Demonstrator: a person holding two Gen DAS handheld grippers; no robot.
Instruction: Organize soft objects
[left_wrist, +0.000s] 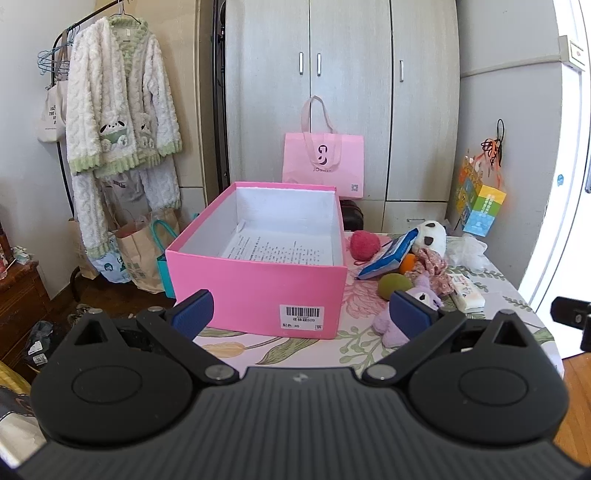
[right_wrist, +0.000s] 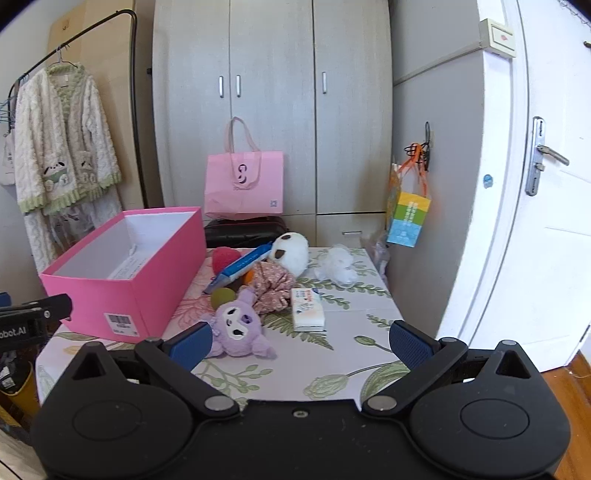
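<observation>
The left gripper (left_wrist: 301, 314) hangs in front of the pink box (left_wrist: 258, 280), its blue fingers (left_wrist: 194, 314) spread wide and holding nothing. The box stands open on the tabletop (right_wrist: 351, 332) with only a printed sheet inside. The right gripper (right_wrist: 301, 345) also has its fingers (right_wrist: 410, 345) spread and empty; the purple plush toy (right_wrist: 236, 325) lies just beside its left finger, not touching it. Behind the toy sits a heap: a green ball (right_wrist: 221, 297), a floral scrunchie (right_wrist: 275, 286), a blue packet (right_wrist: 243, 264), a red yarn ball (right_wrist: 225, 256), a panda plush (right_wrist: 290, 251) and a tissue pack (right_wrist: 308, 308). The tabletop wears a flowered cloth. Beyond are a grey wardrobe (right_wrist: 273, 110), a pink bag (right_wrist: 243, 190), a fleece robe (left_wrist: 118, 99) on a rack and a white door (right_wrist: 535, 184).
</observation>
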